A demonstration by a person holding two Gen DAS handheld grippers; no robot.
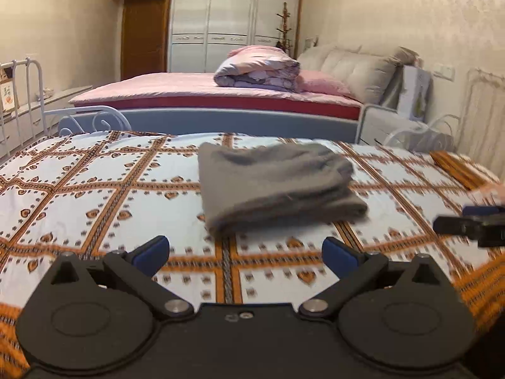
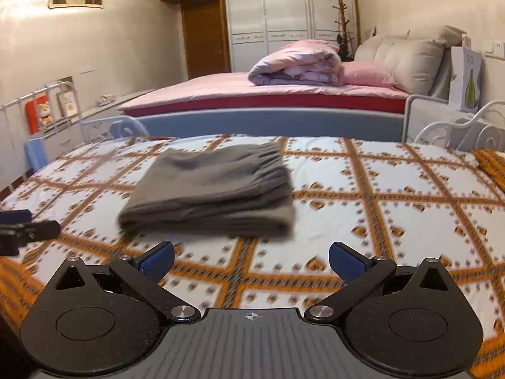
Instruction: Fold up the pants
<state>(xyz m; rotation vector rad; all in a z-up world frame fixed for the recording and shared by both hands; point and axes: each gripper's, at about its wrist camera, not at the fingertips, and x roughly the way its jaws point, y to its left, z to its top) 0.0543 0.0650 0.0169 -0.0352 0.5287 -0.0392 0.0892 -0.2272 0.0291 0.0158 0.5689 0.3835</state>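
Note:
The grey pants (image 1: 277, 183) lie folded into a thick rectangular stack on the patterned bedspread (image 1: 94, 189). They also show in the right wrist view (image 2: 211, 189), with the elastic waistband at the far right end. My left gripper (image 1: 246, 252) is open and empty, a short way in front of the stack. My right gripper (image 2: 251, 259) is open and empty, in front of the stack's right end. The right gripper shows at the right edge of the left wrist view (image 1: 473, 221). The left gripper shows at the left edge of the right wrist view (image 2: 22, 224).
The bed has a white and orange bedspread (image 2: 394, 205) and white metal rails (image 2: 457, 126). Beyond it stands a second bed (image 2: 268, 94) with pink sheets, a rolled quilt (image 2: 300, 63) and pillows. A wardrobe (image 2: 284, 15) stands at the far wall.

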